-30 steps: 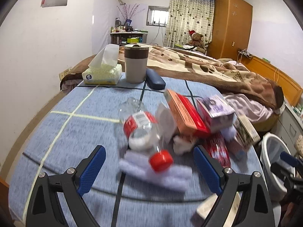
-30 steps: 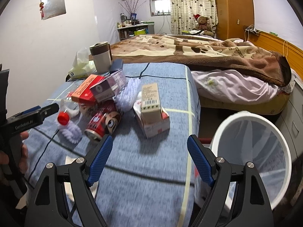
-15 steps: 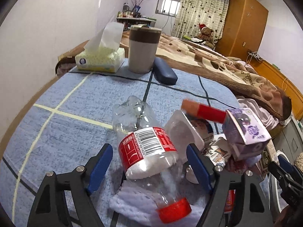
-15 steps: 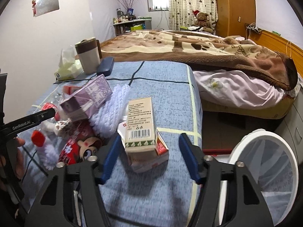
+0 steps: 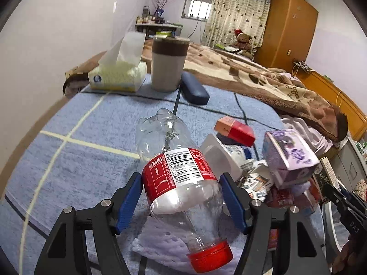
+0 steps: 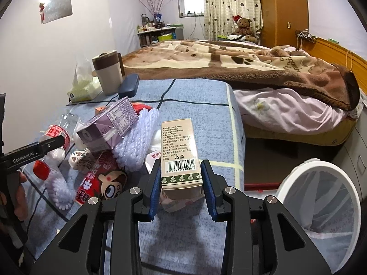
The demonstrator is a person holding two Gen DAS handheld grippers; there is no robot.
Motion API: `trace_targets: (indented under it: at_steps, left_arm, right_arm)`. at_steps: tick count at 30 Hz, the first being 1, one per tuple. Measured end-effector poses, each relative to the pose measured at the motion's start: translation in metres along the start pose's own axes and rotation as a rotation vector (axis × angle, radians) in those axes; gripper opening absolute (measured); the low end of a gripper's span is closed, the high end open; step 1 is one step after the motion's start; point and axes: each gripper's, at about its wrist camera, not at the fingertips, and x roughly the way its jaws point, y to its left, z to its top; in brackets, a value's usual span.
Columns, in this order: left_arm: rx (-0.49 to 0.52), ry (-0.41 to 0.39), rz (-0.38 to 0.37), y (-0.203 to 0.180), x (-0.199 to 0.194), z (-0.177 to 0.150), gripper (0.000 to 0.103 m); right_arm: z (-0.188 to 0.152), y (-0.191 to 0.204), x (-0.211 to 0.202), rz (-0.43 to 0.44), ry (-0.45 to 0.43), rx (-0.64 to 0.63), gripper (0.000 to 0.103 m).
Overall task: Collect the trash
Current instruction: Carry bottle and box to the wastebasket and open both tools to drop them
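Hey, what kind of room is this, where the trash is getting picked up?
Most likely a home bedroom: a bed under a brown patterned fleece blanket, a tall orange-brown wooden wardrobe, and a brown teddy bear in a red hat by the heart-print curtains.

1. Left gripper (image 5: 181, 202), wide apart a second ago, now closing around plastic bottle (image 5: 177, 178).
2. Right gripper (image 6: 181, 191), likewise advanced, closing on beige carton (image 6: 180, 153).

Both wrist views look down closely, sharing the trash pile (image 5: 263, 160).
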Motion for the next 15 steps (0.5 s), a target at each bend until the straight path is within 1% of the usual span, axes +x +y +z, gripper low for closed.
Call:
trace_targets:
  at_steps: [8,15]
  left_arm:
    - [0.027,-0.051,-0.012,-0.004,-0.039,-0.001,0.069]
    - [0.057,-0.093,-0.062,-0.016,-0.074,-0.003,0.069]
  right_arm:
    - [-0.006,-0.002,-0.023,0.019,-0.022,0.024,0.034]
    - [-0.011,-0.007,-0.047,0.014,-0.053,0.046,0.034]
